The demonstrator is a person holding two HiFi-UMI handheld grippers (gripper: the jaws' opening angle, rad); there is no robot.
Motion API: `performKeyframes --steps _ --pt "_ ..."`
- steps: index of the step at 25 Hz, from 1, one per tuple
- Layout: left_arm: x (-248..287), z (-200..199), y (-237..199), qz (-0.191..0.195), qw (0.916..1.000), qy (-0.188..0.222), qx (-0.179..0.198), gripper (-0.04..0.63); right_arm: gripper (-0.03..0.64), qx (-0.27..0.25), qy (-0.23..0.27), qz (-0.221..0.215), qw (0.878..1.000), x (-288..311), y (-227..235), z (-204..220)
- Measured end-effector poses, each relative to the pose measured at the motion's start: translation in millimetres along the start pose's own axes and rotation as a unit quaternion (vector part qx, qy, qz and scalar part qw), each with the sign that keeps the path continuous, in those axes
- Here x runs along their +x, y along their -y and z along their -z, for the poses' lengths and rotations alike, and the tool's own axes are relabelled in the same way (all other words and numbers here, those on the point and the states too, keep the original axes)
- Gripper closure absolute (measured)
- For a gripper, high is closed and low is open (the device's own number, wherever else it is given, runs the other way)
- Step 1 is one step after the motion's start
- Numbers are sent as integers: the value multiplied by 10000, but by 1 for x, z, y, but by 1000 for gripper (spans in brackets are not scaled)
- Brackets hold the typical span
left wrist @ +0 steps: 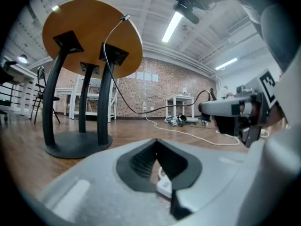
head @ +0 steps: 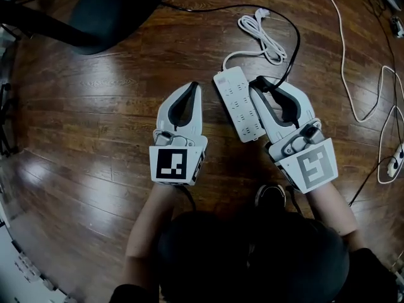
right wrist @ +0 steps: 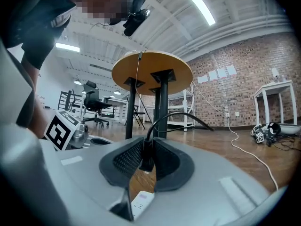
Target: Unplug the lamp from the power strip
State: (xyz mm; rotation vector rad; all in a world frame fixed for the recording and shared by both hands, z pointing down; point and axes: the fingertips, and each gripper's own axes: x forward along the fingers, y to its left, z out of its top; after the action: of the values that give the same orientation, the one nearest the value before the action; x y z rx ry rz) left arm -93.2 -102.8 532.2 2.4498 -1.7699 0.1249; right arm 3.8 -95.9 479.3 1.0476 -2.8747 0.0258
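A white power strip [head: 238, 103] lies on the wooden floor between my two grippers, its white cord coiled [head: 262, 33] beyond it. My right gripper [head: 261, 84] is shut on the lamp's black plug [right wrist: 146, 160], just right of the strip's far end. From the right gripper view the plug hangs clear of the strip [right wrist: 140, 202], with floor showing under it. The black lamp cord [head: 278, 17] arcs away from the plug toward the table. My left gripper [head: 190, 90] rests left of the strip, tips together and holding nothing. Through its jaws [left wrist: 156, 144] a bit of the white strip [left wrist: 164, 185] shows.
A round table's dark base [head: 120, 5] stands at the far left, and its three black legs [left wrist: 80, 93] show in the left gripper view. A long white cable [head: 347, 62] and a second power strip [head: 394, 163] lie on the floor to the right.
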Motion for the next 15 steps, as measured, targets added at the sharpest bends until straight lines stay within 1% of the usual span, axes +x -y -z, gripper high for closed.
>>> performKeyframes --steps 2,5,9,12,15 --pt "-3 -6 -2 -19 10000 41 24 594 552 -133 237 -27 9996 0 0 -13" --pt "-8 -11 -7 9 9996 57 260 594 552 -341 576 -87 9977 2 0 -33" --pt "-9 -34 -14 -76 9985 233 482 594 552 -423 557 -111 9975 6 3 -42" --pt "-7 -65 -18 -117 9980 386 496 594 552 -443 535 -156 9975 8 7 -64" --pt "-12 -117 -19 -135 9970 554 521 594 552 -532 577 -248 9966 7 9 -111"
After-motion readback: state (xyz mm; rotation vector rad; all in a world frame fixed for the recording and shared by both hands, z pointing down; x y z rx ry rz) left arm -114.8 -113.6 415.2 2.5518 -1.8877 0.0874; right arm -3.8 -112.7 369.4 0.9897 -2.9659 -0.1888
